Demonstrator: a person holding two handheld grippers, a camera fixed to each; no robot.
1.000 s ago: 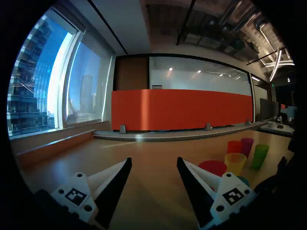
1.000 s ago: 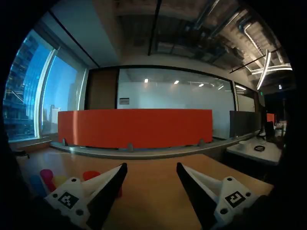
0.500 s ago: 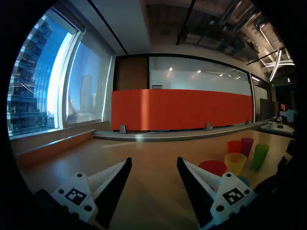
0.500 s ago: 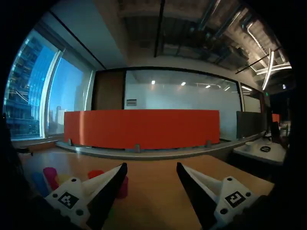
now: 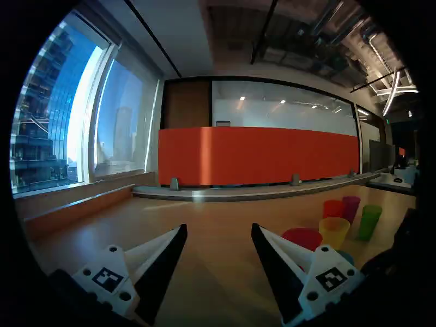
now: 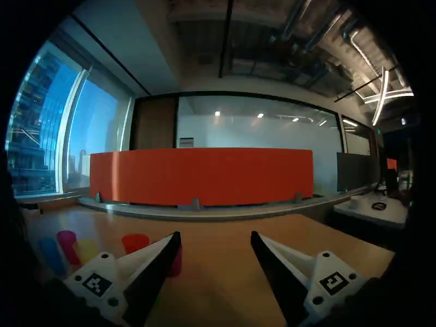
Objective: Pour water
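Several coloured plastic cups stand grouped on a wooden table (image 5: pixel 218 212). In the left gripper view they lie right of my fingers: a red cup (image 5: pixel 302 238), a yellow cup (image 5: pixel 334 231), an orange cup (image 5: pixel 332 209), a purple cup (image 5: pixel 350 207) and a green cup (image 5: pixel 370 220). My left gripper (image 5: pixel 218 229) is open and holds nothing. In the right gripper view the cups sit low on the left: a blue cup (image 6: pixel 52 253), a pink cup (image 6: pixel 68 245), a yellow cup (image 6: pixel 87 249) and a red cup (image 6: pixel 135 242). My right gripper (image 6: pixel 214 235) is open too, with nothing between its fingers.
An orange partition (image 5: pixel 256 155) with a grey rail closes off the table's far edge. Tall windows (image 5: pixel 54 125) run along the left. A white desk (image 6: pixel 370 210) with a monitor stands beyond the table on the right.
The right gripper view has shifted slightly, bringing the cups higher and further into sight at lower left. The left gripper has stayed still. Both stay open.
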